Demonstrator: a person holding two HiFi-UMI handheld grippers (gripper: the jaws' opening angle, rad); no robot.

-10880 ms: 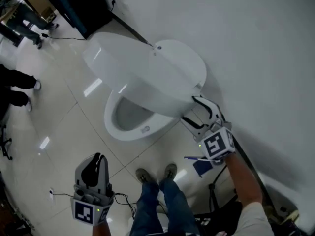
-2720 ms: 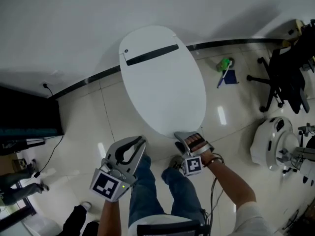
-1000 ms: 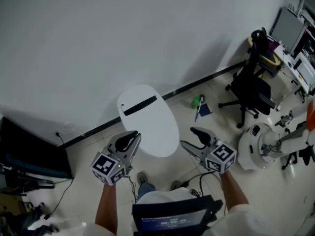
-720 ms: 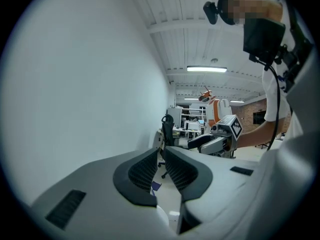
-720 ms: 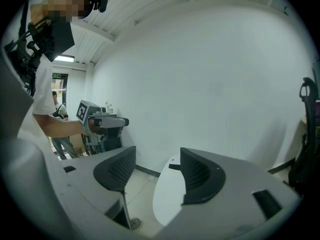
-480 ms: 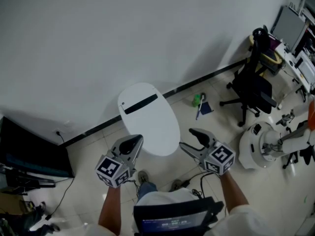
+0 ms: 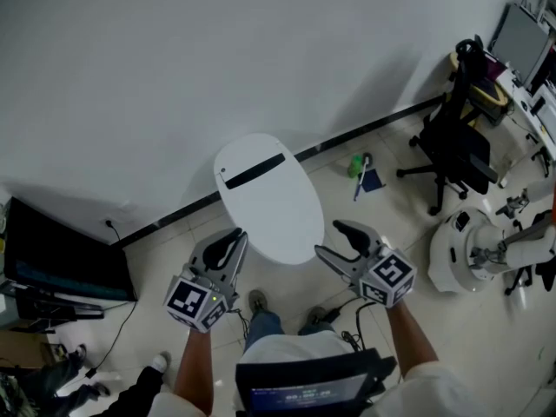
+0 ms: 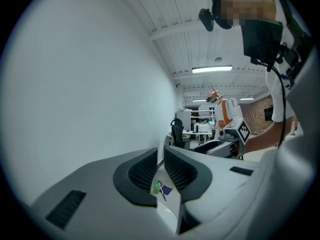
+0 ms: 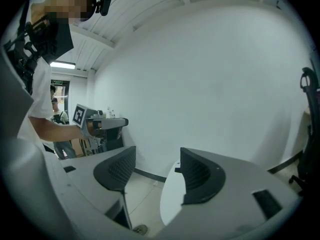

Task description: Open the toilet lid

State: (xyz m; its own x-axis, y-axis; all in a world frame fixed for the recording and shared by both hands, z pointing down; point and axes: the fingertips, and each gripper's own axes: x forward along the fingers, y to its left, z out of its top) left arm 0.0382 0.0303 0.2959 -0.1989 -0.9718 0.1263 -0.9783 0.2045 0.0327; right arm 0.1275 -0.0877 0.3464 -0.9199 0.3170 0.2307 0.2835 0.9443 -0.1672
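Note:
In the head view the white toilet lid (image 7: 265,202) lies shut over the bowl, seen from high above, with a dark slot near its wall end. My left gripper (image 7: 233,235) hovers in front of the lid's near left edge, far above it, its jaws together and empty. My right gripper (image 7: 330,239) hovers at the lid's near right, open and empty. In the right gripper view the lid (image 9: 170,199) shows low down between the spread jaws of the right gripper (image 9: 157,159). The left gripper view shows the left gripper (image 8: 161,154) with only a thin slit between its pads.
A white wall runs behind the toilet. A black office chair (image 7: 456,150) and a white robot base (image 7: 473,250) stand at the right. A green brush with a blue pan (image 7: 360,168) lies by the baseboard. A black cabinet (image 7: 61,268) stands at the left. My shoes (image 7: 258,301) are before the toilet.
About eleven seconds ago the lid stood raised with the right gripper at its edge; now it lies shut with both grippers clear of it. Over the last second only the view shifted slightly.

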